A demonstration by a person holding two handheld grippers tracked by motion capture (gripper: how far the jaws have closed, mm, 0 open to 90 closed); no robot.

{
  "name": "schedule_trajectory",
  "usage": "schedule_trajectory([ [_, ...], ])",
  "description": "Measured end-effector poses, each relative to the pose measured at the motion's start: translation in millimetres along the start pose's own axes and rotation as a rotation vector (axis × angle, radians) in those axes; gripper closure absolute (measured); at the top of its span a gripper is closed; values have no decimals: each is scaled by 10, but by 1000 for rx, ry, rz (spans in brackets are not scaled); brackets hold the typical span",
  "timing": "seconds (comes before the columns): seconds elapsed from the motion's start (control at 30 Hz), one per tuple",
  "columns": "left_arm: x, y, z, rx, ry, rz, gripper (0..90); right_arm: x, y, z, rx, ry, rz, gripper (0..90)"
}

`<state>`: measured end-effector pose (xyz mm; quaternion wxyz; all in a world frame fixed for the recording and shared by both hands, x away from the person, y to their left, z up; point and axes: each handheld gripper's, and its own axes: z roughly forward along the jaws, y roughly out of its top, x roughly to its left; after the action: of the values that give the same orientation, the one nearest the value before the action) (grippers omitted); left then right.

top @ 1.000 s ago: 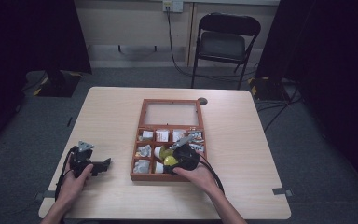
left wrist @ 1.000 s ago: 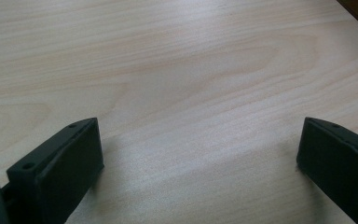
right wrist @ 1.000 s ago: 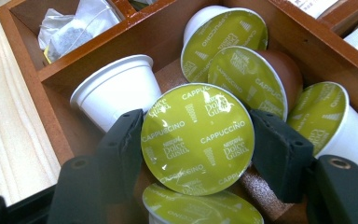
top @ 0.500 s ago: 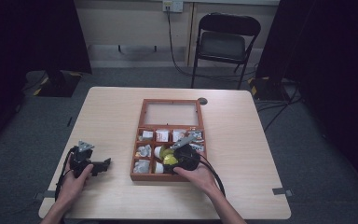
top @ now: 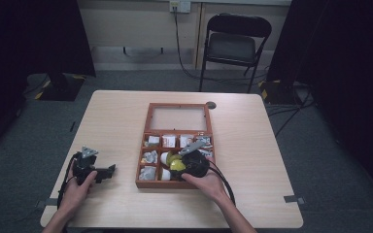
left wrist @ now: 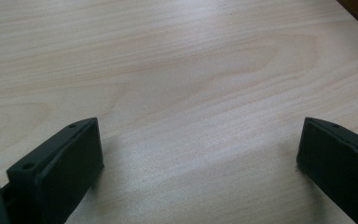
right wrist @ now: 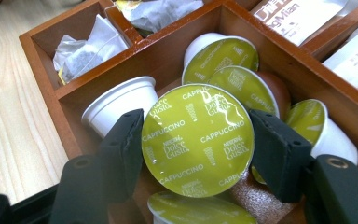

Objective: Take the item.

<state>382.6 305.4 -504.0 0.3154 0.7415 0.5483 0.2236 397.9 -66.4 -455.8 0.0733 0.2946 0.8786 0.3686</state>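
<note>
One cappuccino capsule (right wrist: 197, 140) pinched at rim by right gripper (right wrist: 196, 144) fingers, above wooden box (top: 148, 145) compartment, table centre. Risk: foil lid slips, capsule drops onto neighbours at 12 o'clock. Left gripper (left wrist: 198, 163) fingers spread, empty.

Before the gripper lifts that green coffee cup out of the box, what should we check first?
1. Right gripper shut on the cappuccino capsule: ok.
2. Both jaws press on the capsule's rim: ok.
3. Neighbouring capsules loose from the held one: cannot tell, they crowd close.
4. Space above the wooden box free: ok.
5. Left gripper out of the way on the table, jaws open: ok.
</note>
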Motion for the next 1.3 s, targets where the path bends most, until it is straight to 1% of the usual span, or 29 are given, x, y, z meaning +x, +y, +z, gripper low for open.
schedule_trajectory([
  [0.1, 1, 0, -1, 0, 1, 1, 0, -9, 4, -31, -18, -2, 3, 380],
  [0.8, 2, 1, 0, 0, 0, 2, 0, -56, 2, -134, -68, -14, 27, 381],
  [1.1, 2, -4, -4, 1, -2, 4, 0, -91, 9, -206, -96, -11, 51, 381],
  [1.3, 3, -4, -7, 4, -3, 6, 0, -86, 10, -240, -105, -8, 48, 381],
])
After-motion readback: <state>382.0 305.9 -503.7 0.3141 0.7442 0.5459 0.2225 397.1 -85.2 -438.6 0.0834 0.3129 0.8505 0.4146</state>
